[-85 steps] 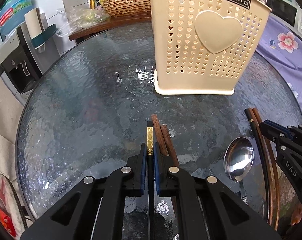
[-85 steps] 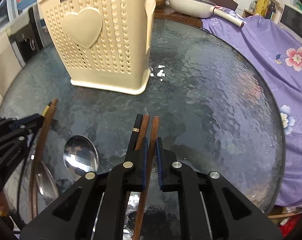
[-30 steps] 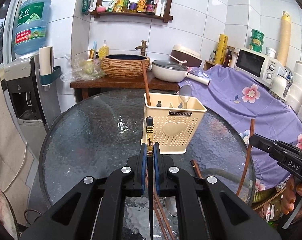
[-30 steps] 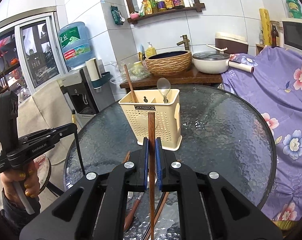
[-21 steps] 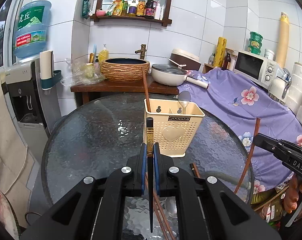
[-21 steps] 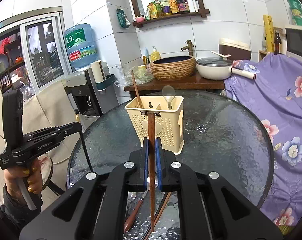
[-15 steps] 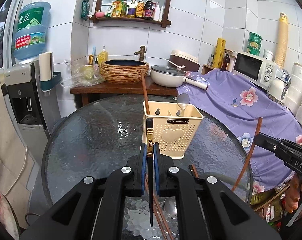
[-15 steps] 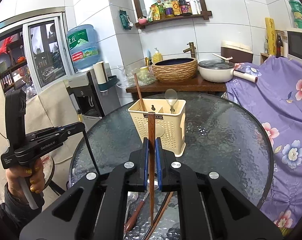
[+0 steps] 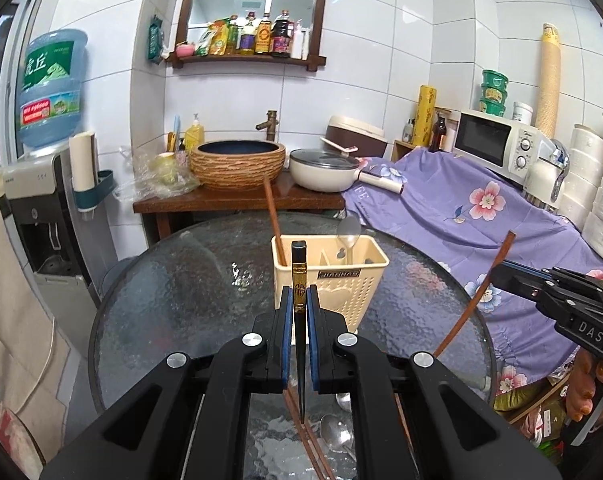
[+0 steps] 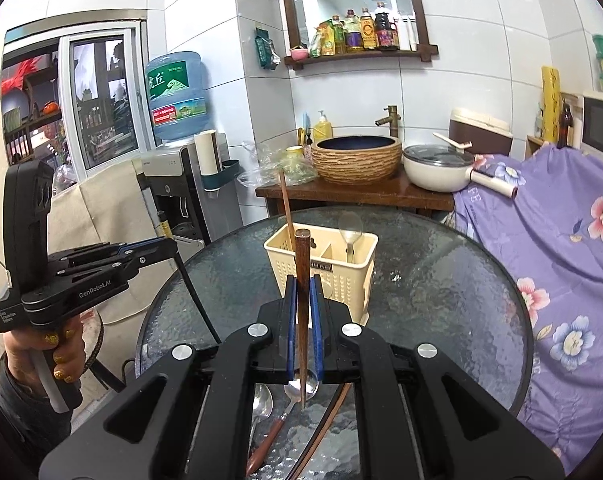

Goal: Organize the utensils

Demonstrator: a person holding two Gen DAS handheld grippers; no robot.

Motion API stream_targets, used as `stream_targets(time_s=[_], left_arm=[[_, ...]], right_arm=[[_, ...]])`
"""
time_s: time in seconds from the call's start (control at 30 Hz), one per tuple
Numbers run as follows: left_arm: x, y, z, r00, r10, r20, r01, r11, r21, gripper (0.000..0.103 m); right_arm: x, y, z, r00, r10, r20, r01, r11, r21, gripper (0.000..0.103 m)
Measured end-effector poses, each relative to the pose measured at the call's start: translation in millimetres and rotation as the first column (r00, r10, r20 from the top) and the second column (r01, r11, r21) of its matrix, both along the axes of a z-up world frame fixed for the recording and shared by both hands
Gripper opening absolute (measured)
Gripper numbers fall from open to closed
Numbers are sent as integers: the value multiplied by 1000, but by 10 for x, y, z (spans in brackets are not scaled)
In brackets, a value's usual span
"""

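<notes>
My left gripper (image 9: 299, 300) is shut on a black chopstick (image 9: 299, 276) with a gold band, held upright above the glass table (image 9: 173, 304). My right gripper (image 10: 301, 286) is shut on a brown wooden chopstick (image 10: 302, 256), also upright. The cream utensil holder (image 9: 341, 284) stands mid-table and holds one brown chopstick (image 9: 272, 216) and a steel spoon (image 9: 348, 228). It also shows in the right wrist view (image 10: 341, 276). Below the grippers, spoons (image 10: 301, 386) and brown chopsticks (image 10: 325, 416) lie on the table. Each view shows the other gripper off to the side.
A wooden side table (image 9: 229, 200) with a woven basin and a white pan stands behind the table. A water dispenser (image 9: 41, 220) is at the left. Purple flowered cloth (image 9: 461, 208) covers furniture at the right, with a microwave (image 9: 497, 146) on it.
Both grippers have risen from the table with their chopsticks and swung them upright. Over the last second the holder has drifted slightly closer and lower in both views.
</notes>
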State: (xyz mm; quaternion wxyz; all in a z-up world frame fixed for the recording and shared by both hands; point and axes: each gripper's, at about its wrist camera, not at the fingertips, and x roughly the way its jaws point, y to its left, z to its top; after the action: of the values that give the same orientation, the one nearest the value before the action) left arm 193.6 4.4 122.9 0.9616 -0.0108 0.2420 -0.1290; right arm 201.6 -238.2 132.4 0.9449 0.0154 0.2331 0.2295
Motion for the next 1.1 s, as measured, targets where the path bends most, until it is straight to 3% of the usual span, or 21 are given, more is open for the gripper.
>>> stream_targets(time_s=[0.17, 0.47, 0.63, 0.77, 0.93, 1.1], left_arm=[[157, 24, 176, 998, -46, -30, 45, 998, -54, 7], [415, 9, 781, 998, -46, 47, 50, 994, -98, 7], [561, -56, 1142, 991, -8, 130, 22, 995, -100, 7], [712, -94, 1260, 982, 45, 186, -27, 995, -99, 7], [925, -143, 1190, 972, 91, 216, -66, 991, -120, 7], [1130, -164, 876, 979, 116, 170, -94, 987, -134, 7]], right_arm=[[95, 20, 195, 1000, 7, 10, -7, 1000, -8, 7], [352, 44, 863, 997, -9, 76, 8, 1000, 11, 7], [503, 132, 1249, 990, -30, 139, 30, 1000, 3, 7], [643, 233, 1446, 978, -61, 200, 64, 998, -9, 7], [848, 318, 1386, 965, -101, 240, 105, 994, -5, 7], [1161, 327, 961, 970, -145, 195, 144, 989, 17, 8]])
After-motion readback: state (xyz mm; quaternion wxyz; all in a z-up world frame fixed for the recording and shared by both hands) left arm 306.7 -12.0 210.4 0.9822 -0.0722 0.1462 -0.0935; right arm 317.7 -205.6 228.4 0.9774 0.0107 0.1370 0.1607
